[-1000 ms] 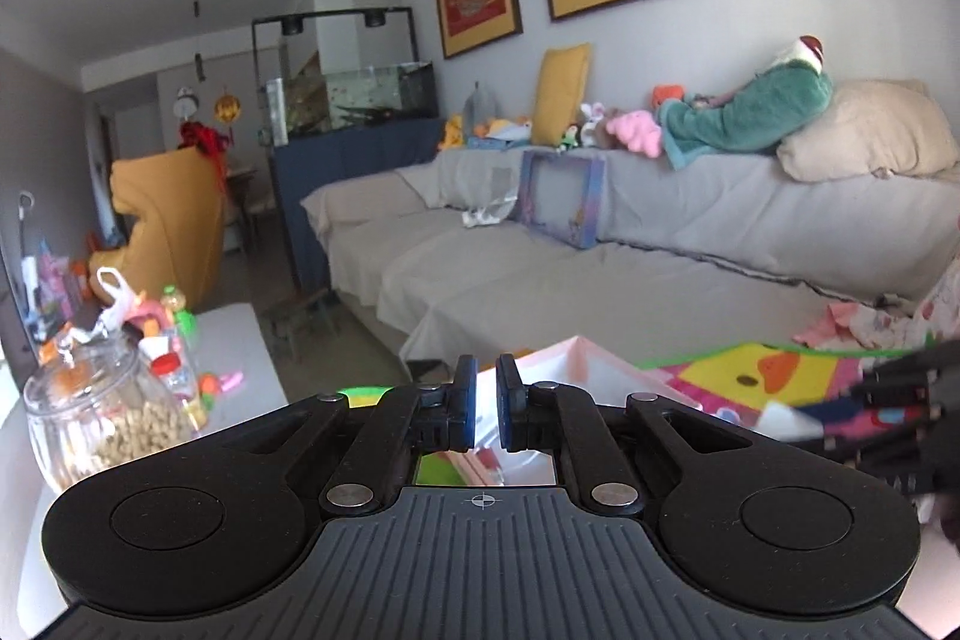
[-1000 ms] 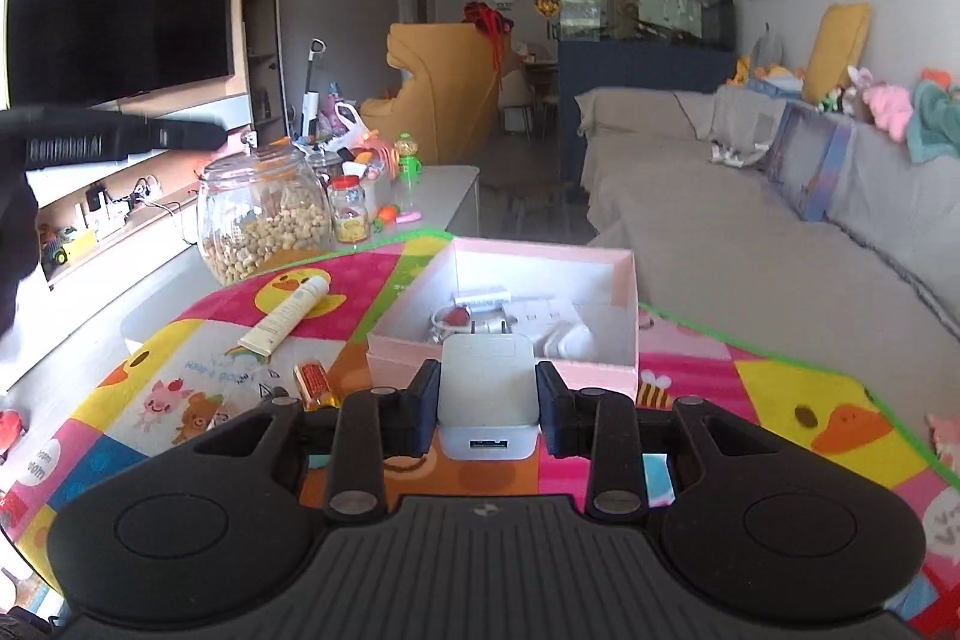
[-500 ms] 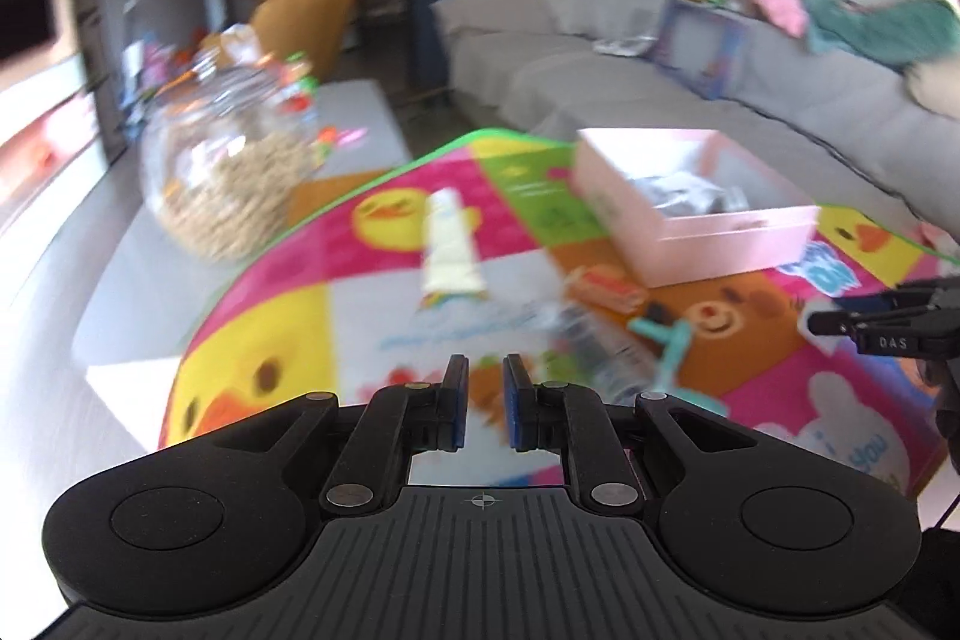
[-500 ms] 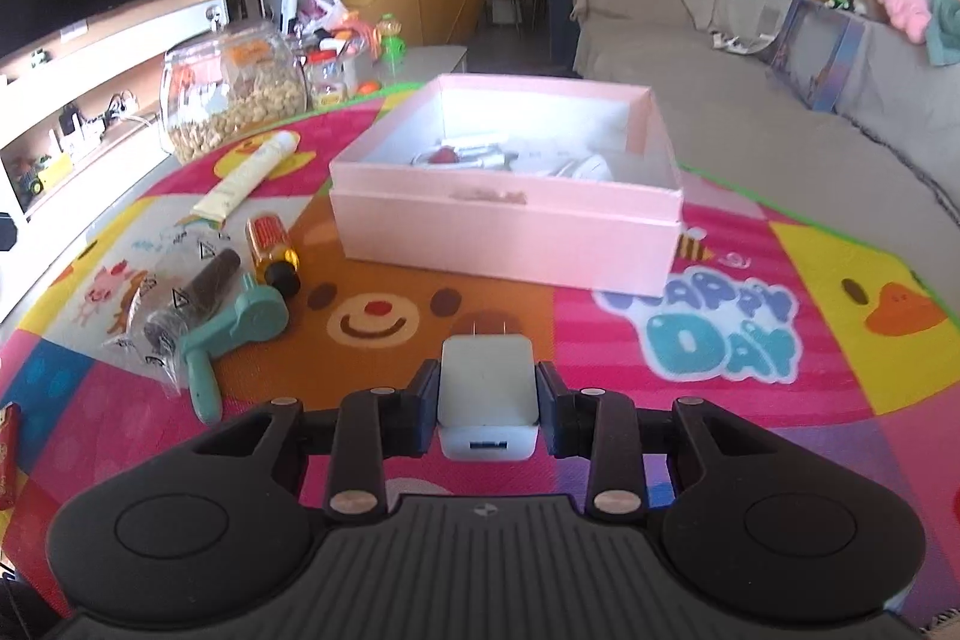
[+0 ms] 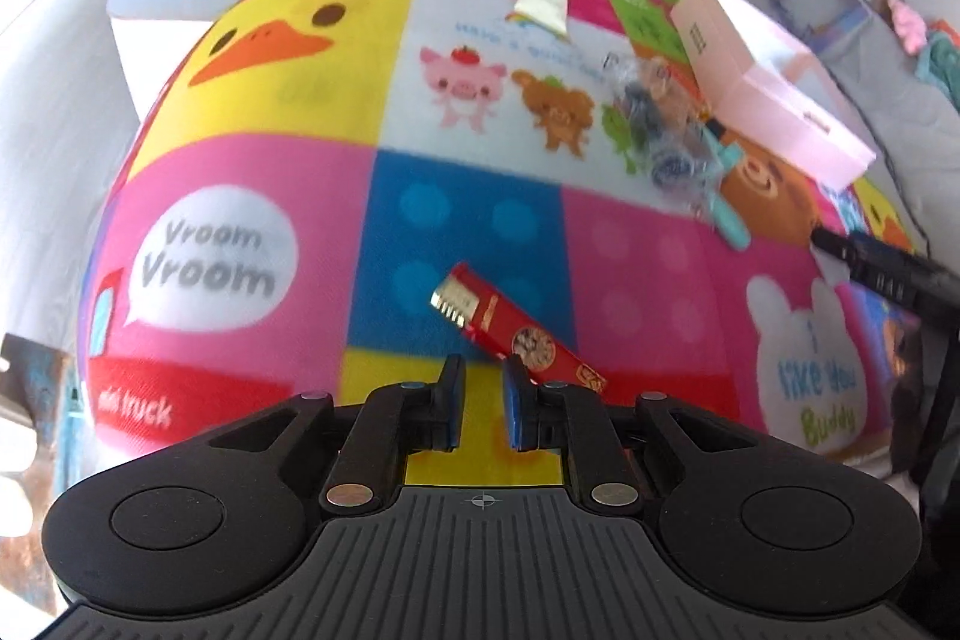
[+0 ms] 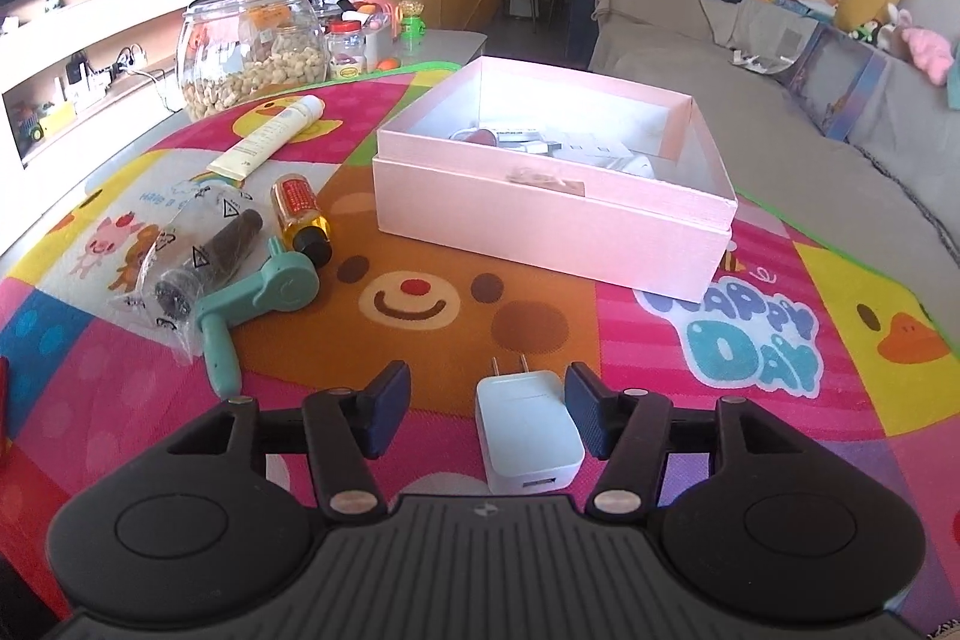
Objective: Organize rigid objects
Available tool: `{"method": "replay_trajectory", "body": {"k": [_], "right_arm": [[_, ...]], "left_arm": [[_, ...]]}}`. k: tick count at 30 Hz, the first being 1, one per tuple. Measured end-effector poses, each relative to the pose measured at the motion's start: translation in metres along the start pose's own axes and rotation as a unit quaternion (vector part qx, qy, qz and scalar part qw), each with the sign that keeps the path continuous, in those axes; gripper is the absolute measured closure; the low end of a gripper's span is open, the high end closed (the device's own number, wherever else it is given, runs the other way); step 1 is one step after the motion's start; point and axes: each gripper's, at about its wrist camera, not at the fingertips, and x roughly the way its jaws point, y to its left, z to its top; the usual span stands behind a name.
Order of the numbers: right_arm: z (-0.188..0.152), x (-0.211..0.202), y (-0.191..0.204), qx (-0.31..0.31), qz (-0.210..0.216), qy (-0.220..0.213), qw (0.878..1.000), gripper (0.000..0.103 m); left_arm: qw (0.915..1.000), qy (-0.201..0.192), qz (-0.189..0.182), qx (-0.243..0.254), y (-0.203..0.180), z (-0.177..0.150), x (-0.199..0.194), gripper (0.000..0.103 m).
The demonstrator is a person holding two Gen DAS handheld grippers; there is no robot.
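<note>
My right gripper [image 6: 487, 406] is open; a white plug charger [image 6: 528, 430] lies on the colourful mat [image 6: 660, 358] between its fingers, close to the right one. A pink open box [image 6: 558, 202] holding several small items stands beyond it. My left gripper [image 5: 483, 409] is nearly shut and empty, low over the mat [image 5: 270, 112], just left of a red flat packet [image 5: 516, 334]. The pink box also shows in the left wrist view [image 5: 774, 88], far right.
Left of the box lie a teal handled tool [image 6: 264, 298], a bagged dark cylinder [image 6: 204, 250], a small amber bottle [image 6: 300, 214] and a cream tube [image 6: 270, 136]. A jar of nuts [image 6: 252, 46] stands behind. A grey sofa [image 6: 810, 100] is on the right.
My right gripper opened and let go of the white charger, which now lies on the mat. My left gripper swung down and now points at the mat by the red packet.
</note>
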Motion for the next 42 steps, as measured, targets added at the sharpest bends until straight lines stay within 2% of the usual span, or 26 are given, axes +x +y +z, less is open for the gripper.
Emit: {"method": "replay_trajectory", "body": {"k": [6,10,17,19,22,24,27,30,38,42], "right_arm": [[-0.01,-0.001,-0.007,0.005,-0.016,0.009,1.0,0.041],[-0.017,0.001,-0.012,0.012,-0.02,0.021,1.0,0.04],[-0.023,0.002,-0.014,0.016,-0.028,0.013,0.999,0.029],[-0.025,0.002,-0.015,0.021,-0.033,0.01,0.999,0.025],[-0.027,0.002,-0.016,0.029,-0.034,0.004,0.999,0.023],[-0.029,0.003,-0.018,0.037,-0.039,-0.001,0.999,0.017],[-0.032,0.005,-0.021,0.056,-0.039,-0.008,0.998,0.014],[-0.033,0.006,-0.023,0.061,-0.037,-0.01,0.997,0.013],[-0.034,0.007,-0.023,0.067,-0.036,-0.012,0.997,0.01],[-0.035,0.007,-0.024,0.069,-0.035,-0.013,0.997,0.01]], "left_arm": [[0.9979,-0.029,0.002,0.059,-0.041,0.017,0.029,0.085],[0.9961,-0.043,-0.004,0.077,-0.059,0.027,0.046,0.084],[0.9929,-0.04,0.001,0.112,-0.07,0.034,0.052,0.084],[0.9935,-0.035,0.001,0.109,-0.066,0.031,0.048,0.084],[0.9967,-0.024,-0.007,0.077,-0.047,0.028,0.041,0.084],[0.9981,-0.028,-0.003,0.055,-0.034,0.029,0.035,0.084],[0.9985,-0.048,0.021,0.018,-0.019,0.04,0.034,0.084],[0.9984,-0.053,0.015,-0.012,-0.012,0.058,0.044,0.084],[0.9969,-0.074,-0.014,0.023,-0.042,0.099,0.086,0.084],[0.996,-0.081,-0.027,0.025,-0.05,0.105,0.08,0.084]]}}
